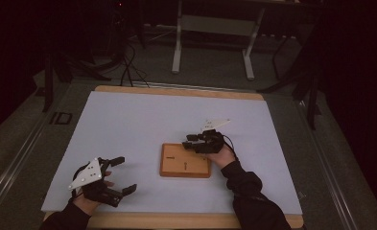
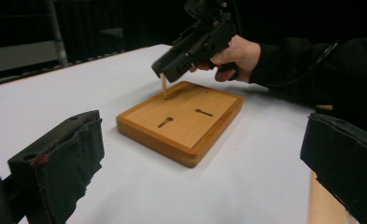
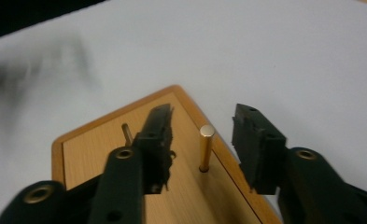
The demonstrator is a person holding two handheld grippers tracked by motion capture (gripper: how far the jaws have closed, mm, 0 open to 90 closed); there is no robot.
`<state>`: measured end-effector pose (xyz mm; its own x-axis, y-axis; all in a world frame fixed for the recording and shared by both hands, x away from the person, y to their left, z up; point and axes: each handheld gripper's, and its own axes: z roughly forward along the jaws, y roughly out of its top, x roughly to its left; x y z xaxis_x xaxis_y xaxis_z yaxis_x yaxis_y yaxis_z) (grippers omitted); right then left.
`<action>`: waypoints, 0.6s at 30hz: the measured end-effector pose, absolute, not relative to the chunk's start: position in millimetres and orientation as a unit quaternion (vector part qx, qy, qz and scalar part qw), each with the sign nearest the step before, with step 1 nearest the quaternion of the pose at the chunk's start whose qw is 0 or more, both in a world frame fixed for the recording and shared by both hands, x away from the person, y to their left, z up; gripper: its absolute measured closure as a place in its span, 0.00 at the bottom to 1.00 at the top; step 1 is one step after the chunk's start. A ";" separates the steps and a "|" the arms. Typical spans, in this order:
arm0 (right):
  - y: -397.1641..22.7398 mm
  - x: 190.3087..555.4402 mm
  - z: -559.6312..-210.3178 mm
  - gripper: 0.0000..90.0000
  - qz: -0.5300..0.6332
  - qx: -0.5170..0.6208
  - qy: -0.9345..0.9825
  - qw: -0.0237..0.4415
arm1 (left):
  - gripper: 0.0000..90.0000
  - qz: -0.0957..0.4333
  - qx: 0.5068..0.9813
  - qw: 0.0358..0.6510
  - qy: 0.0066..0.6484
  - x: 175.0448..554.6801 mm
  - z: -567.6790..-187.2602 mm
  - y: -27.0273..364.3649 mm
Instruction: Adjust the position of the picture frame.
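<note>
A flat wooden board [image 1: 185, 160] with keyhole slots [image 2: 165, 122] lies right of the table's middle. A short wooden peg [image 3: 205, 148] stands upright in a hole near the board's far right corner. My right gripper [image 1: 190, 141] hovers over that corner, pointing left and down. Its jaws are open on either side of the peg [image 2: 163, 87], with a gap on each side. My left gripper [image 1: 125, 174] rests near the front left of the table, open wide and empty, facing the board [image 2: 181, 121].
A white mat [image 1: 138, 120] covers the tabletop, with a wooden rim [image 1: 176, 91] at the back and front. A metal desk frame [image 1: 212, 43] and cables stand on the floor beyond the table.
</note>
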<state>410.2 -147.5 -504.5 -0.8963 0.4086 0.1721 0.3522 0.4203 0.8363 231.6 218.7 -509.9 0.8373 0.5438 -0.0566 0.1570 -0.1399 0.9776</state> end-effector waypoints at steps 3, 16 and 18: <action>-151.8 406.9 -498.0 0.54 0.494 0.227 0.839 0.038 | 0.00 0.160 0.745 0.603 0.236 232.4 -510.1 216.8; -178.1 385.7 -481.4 0.30 0.509 0.242 0.824 0.049 | 0.00 0.126 0.753 0.601 0.236 231.9 -499.7 204.2; -182.1 380.6 -481.5 0.25 0.505 0.244 0.825 0.064 | 0.00 0.118 0.757 0.597 0.239 234.9 -500.0 202.3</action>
